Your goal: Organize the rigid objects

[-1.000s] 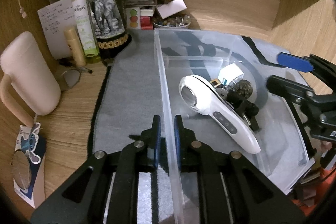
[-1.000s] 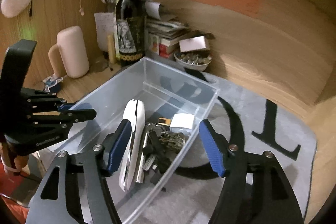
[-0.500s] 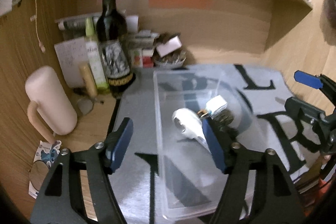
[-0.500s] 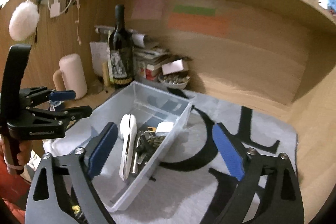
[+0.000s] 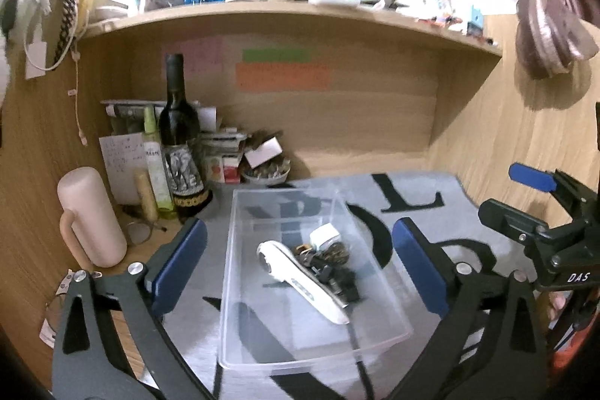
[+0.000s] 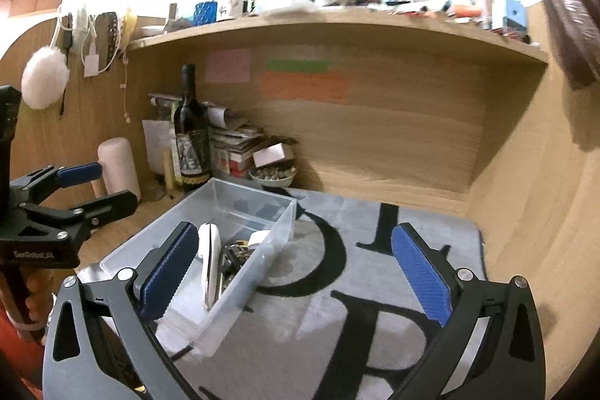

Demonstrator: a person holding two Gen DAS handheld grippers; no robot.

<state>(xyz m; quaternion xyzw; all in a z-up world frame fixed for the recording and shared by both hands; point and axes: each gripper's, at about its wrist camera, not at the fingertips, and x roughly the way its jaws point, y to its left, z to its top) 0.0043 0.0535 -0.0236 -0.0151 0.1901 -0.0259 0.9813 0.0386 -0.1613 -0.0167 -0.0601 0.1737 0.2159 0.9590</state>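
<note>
A clear plastic bin (image 5: 240, 250) (image 6: 277, 212) rests on the grey lettered mat (image 5: 412, 197). Inside it lie a white handheld device (image 5: 300, 282) (image 6: 209, 257), a white charger cube (image 5: 324, 235) and a heap of keys and dark bits (image 5: 333, 265). My left gripper (image 5: 298, 226) hovers above and short of the bin, its jaws opening wide with nothing pressed between them. My right gripper (image 6: 294, 231) hangs to the bin's right over the mat, its jaws opening too and holding nothing. Each gripper shows at the edge of the other's view.
In the back left corner stand a dark wine bottle (image 5: 180, 145), a green spray bottle (image 5: 153, 167), a pink mug (image 5: 90, 216), stacked papers and a small bowl (image 5: 266, 173). A cluttered shelf (image 5: 300, 12) runs overhead. Wooden walls close in the desk on three sides.
The left jaws went from nearly shut around the bin's left wall to wide apart. The right jaws spread too. Both grippers pulled back and rose; the bin looks smaller.
</note>
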